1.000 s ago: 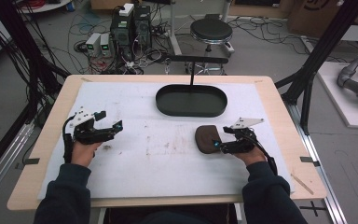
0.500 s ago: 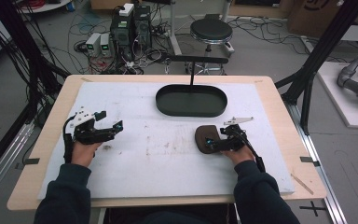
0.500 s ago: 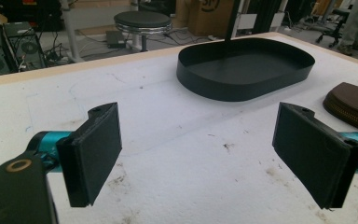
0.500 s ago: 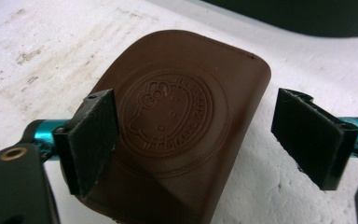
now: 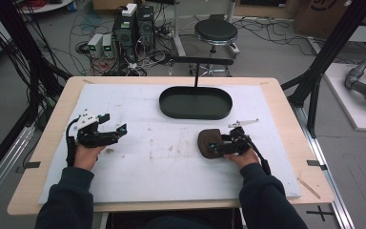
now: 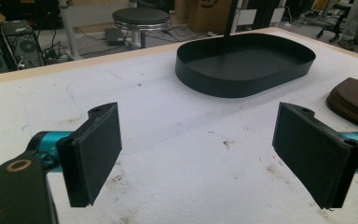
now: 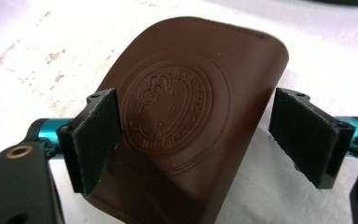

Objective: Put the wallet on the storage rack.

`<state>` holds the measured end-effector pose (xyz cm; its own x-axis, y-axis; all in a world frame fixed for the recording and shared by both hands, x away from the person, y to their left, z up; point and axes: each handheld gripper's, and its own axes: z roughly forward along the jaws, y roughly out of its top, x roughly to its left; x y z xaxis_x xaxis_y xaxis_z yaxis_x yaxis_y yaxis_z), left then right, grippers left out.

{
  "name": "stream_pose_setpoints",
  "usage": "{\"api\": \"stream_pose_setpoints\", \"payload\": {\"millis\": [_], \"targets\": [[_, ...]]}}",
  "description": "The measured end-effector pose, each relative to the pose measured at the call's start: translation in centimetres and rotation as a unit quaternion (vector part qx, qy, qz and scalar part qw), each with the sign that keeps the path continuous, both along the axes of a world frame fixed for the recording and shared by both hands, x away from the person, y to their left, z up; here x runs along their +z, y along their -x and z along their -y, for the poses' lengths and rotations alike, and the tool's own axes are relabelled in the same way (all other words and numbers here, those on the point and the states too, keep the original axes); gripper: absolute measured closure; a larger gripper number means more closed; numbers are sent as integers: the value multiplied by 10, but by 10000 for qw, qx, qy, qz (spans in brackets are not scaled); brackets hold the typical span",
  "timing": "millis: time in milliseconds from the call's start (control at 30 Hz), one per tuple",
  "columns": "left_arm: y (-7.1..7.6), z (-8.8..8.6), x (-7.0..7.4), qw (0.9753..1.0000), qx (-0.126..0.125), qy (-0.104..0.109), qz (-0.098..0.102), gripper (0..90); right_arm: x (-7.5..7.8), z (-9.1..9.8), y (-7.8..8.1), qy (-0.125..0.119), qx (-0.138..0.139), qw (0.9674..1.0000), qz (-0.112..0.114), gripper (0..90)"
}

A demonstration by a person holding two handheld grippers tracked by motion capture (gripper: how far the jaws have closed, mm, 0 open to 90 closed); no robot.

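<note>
A brown leather pouch [image 5: 205,138] with an embossed round emblem lies flat on the white mat, right of centre. My right gripper [image 5: 218,148] is low over the pouch's near end. In the right gripper view the pouch [image 7: 191,79] lies between the jaws of the right gripper [image 7: 200,140]. Its jaws have just been opening and stand wide, and the pads do not press on the pouch. My left gripper [image 5: 116,125] rests at the left of the mat. In its own view the left gripper [image 6: 200,154] is open with nothing between the jaws, and the pouch [image 6: 354,98] shows far right.
A black oval tray [image 5: 195,117] sits at the back middle of the mat, also seen as the tray [image 6: 242,86] ahead of the left gripper. A thin black stand [image 5: 196,71] rises behind it. The mat [image 5: 162,167] is stained in the middle.
My right hand has slid left and dropped, bringing its jaws from beside the pouch to over its near end. The left hand has stayed put.
</note>
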<state>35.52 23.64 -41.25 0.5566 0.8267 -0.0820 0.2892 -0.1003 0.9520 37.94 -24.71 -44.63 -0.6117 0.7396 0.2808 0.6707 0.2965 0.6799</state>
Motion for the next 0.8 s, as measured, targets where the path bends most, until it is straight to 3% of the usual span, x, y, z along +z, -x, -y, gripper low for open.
{"api": "stream_pose_setpoints", "payload": {"millis": [133, 400, 500, 567, 733, 767, 800], "targets": [[0, 1, 0, 10000, -21, -27, -6, 155, 0, 1, -1, -60, 19, 9999, -91, 213], [0, 0, 0, 10000, -22, -37, -10, 155, 4, -1, 0, -3, 69, 10000, -16, 302], [0, 0, -1, 10000, -9, -26, -12, 155, 7, 0, 1, -47, 63, 10000, 58, 386], [0, 0, -1, 10000, -5, -10, -4, 155, 13, 4, 1, -130, 98, 9997, 197, 515], [1, -1, 0, 10000, 2, -18, -11, 155, 21, 8, 4, -201, 189, 9988, 412, 649], [1, -1, 0, 10000, 0, -17, -8, 155, 25, 9, 6, -170, 223, 9980, 575, 711], [1, -1, 0, 10000, 4, -13, -9, 155, 25, 9, 6, -170, 223, 9980, 575, 711]]}}
